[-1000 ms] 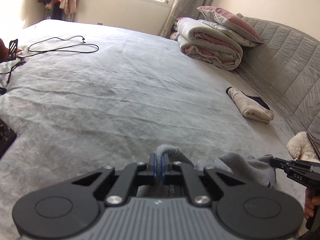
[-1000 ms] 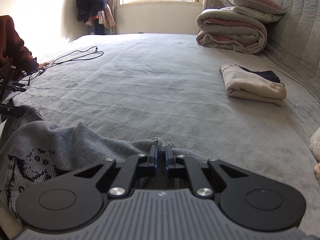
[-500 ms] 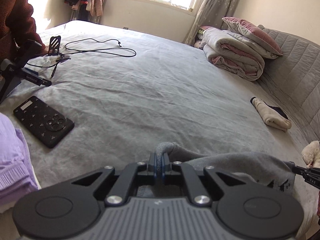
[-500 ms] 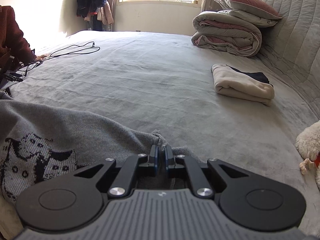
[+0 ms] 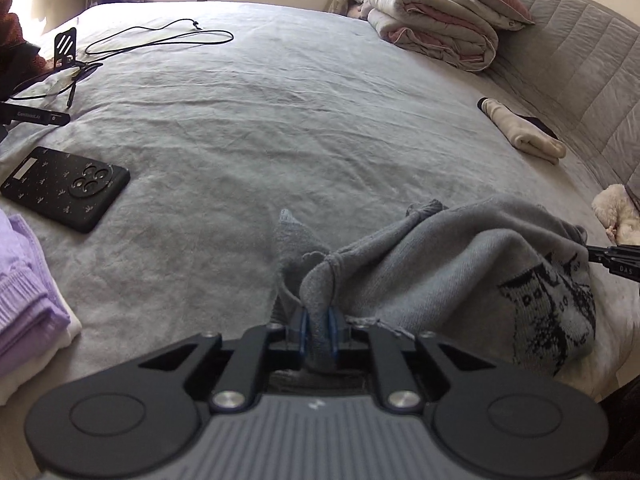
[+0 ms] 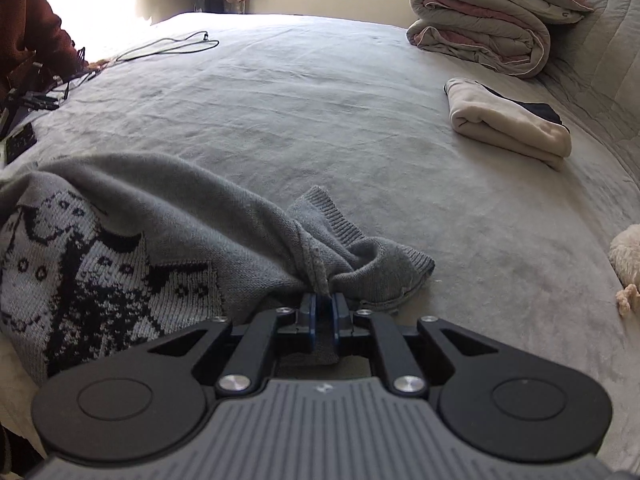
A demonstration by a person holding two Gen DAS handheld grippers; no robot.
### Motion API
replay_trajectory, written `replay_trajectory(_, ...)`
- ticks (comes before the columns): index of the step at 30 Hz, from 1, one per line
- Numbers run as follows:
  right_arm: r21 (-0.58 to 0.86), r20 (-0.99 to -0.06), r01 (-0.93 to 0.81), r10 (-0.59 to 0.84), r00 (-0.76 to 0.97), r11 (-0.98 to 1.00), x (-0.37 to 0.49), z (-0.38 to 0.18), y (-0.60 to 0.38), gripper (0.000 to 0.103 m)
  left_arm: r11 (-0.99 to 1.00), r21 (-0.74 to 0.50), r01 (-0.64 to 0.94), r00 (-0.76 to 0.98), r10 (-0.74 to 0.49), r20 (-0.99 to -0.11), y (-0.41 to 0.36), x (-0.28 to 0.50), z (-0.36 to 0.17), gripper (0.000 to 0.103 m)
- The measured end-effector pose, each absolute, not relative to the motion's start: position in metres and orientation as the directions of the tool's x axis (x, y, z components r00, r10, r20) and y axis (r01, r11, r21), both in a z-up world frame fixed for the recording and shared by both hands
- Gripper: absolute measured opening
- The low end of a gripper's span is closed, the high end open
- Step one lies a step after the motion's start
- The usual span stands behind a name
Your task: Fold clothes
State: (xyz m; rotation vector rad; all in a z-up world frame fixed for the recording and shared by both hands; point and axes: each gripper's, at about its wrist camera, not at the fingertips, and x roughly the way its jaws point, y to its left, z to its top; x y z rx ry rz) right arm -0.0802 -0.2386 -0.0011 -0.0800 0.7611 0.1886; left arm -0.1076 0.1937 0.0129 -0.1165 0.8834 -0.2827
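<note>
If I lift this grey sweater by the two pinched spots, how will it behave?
Probably floppy: the grey sweater sags between the left hand-held gripper and the right hand-held gripper, whose jaws have just been opening. The loose knit may stretch or slip out.

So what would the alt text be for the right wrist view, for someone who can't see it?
The right gripper pinches a bunched edge of a grey patterned sweater lying on a grey bed. Its jaws have just been opening slightly, cloth between them. A folded cream garment lies further back.

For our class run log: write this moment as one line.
stage: spreading | left gripper: jaws easing open, fabric between | right gripper: same | item: grey knitted cat-pattern sweater | surface: grey bed cover
</note>
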Motion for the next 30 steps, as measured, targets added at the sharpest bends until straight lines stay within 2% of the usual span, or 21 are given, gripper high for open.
replay_trajectory(1,0.018,-0.680,-0.194,0.154,0.717,0.981,-0.080,0.003,-0.241,0.016,0.956,-0.222,0.191,0.614,-0.293,-0.733,0.195,-0.107,0.015,0.025)
replay_trajectory(2,0.039,-0.667,-0.190,0.168,0.726,0.981,-0.079,0.007,-0.243,0.018,0.955,-0.228,0.187,0.627,-0.295,-0.721,0.196,-0.106,0.018,0.027)
replay_trajectory(5,0.101,-0.629,-0.175,0.199,0.752,0.979,-0.074,0.017,-0.247,0.042,0.950,-0.248,0.188,0.660,-0.309,-0.685,0.194,-0.100,0.024,0.032)
replay_trajectory(9,0.168,-0.599,-0.183,0.248,0.761,0.969,-0.062,0.023,-0.243,0.042,0.949,-0.247,0.195,0.687,-0.312,-0.656,0.182,-0.088,0.029,0.042)
replay_trajectory(20,0.283,-0.613,-0.305,0.416,0.671,0.909,-0.026,0.015,-0.216,0.042,0.935,-0.195,0.297,0.589,-0.340,-0.733,0.134,-0.039,0.009,0.044)
replay_trajectory(30,0.317,-0.633,-0.397,0.504,0.588,0.861,-0.010,0.001,-0.189,0.044,0.920,-0.268,0.285,0.527,-0.384,-0.758,0.134,-0.020,-0.001,0.041)
